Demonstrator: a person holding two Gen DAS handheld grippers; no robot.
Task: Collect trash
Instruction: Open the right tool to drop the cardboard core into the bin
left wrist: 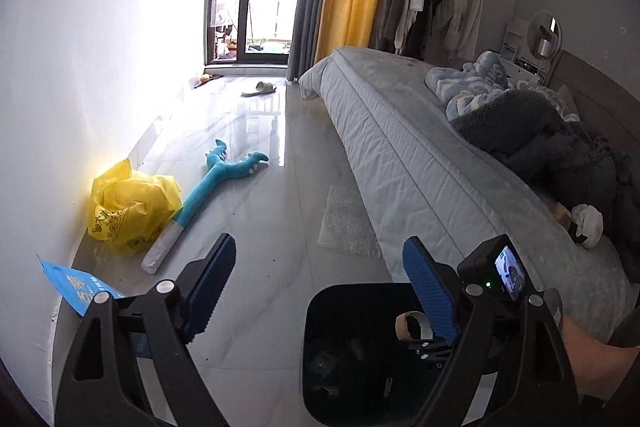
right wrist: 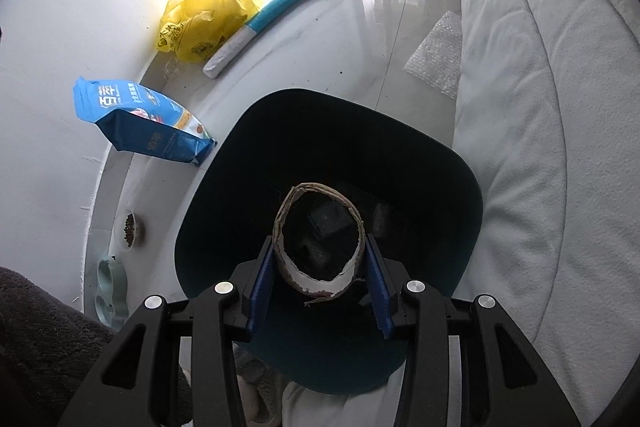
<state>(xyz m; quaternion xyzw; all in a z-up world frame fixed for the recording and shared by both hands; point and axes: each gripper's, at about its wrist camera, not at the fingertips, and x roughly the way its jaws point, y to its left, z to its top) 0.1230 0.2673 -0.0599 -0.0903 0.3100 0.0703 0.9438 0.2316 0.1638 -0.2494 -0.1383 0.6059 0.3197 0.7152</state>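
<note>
My right gripper [right wrist: 319,241] points steeply down over a dark bin [right wrist: 400,131] and is shut on a worn cardboard tape roll [right wrist: 280,227], one blue pad pressing on each side of it. Dark scraps lie at the bottom of the bin. In the left wrist view the same roll [left wrist: 412,325] shows above the bin [left wrist: 316,303]. My left gripper [left wrist: 320,243] is open and holds nothing, above the floor just left of the bin. A yellow plastic bag [left wrist: 128,207], a blue pet food bag [right wrist: 140,123] and a sheet of bubble wrap [left wrist: 348,223] lie on the floor.
A bed [left wrist: 420,167] with blankets runs along the right. A blue plush toy [left wrist: 216,179] lies beside the yellow bag by the white wall. A kibble bowl [right wrist: 129,225] and a pale green double bowl [right wrist: 110,291] stand near the wall. A slipper [left wrist: 260,89] lies near the balcony door.
</note>
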